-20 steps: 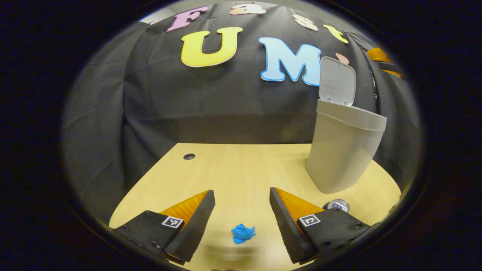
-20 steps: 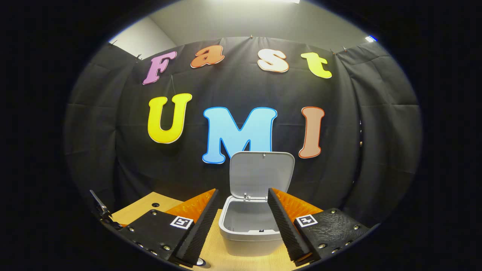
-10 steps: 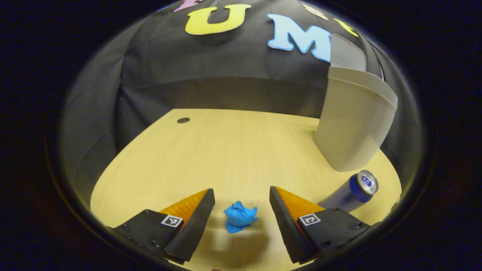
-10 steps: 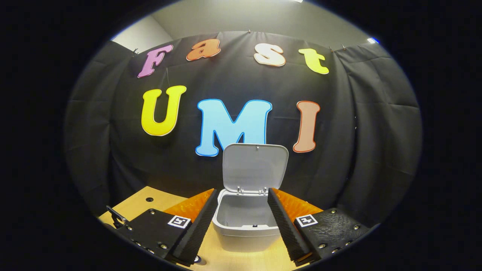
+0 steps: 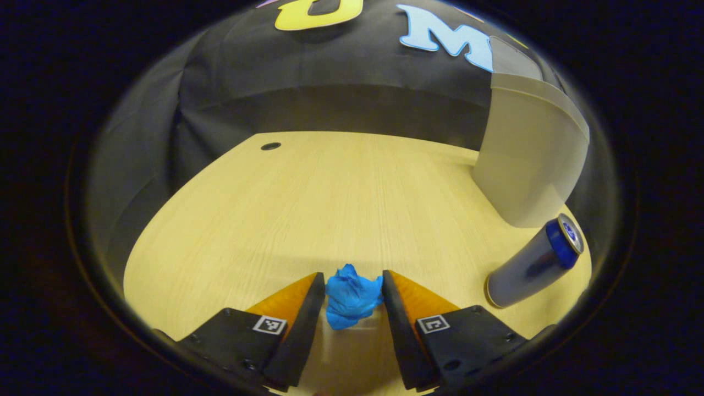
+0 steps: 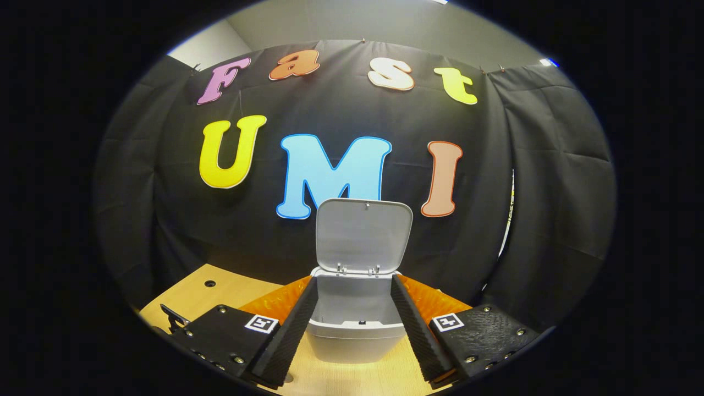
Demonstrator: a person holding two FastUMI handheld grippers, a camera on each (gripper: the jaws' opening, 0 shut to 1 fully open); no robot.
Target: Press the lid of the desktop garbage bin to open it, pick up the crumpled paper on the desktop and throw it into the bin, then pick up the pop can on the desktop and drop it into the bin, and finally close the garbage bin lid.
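On the desk (image 5: 286,209) — crumpled paper (image 5: 351,296) between left claw (image 5: 348,291) fingers

text: none legible | pop can (image 5: 531,267) print (too blurred)

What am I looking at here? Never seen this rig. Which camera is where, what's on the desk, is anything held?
There is no robot arm: a person holds a two-finger gripper in each hand, and a fisheye camera rides on each, looking forward along its fingers.

In the left gripper view, the left gripper is low over the wooden desk. A blue crumpled paper sits between its fingers, which are close on both sides; whether they press on it already I cannot tell. A pop can stands to the right, beside the grey bin.

In the right gripper view, the right gripper is open and holds nothing. It faces the bin, whose lid is up, so the inside is open.

The paper and can are not in the bin yet.
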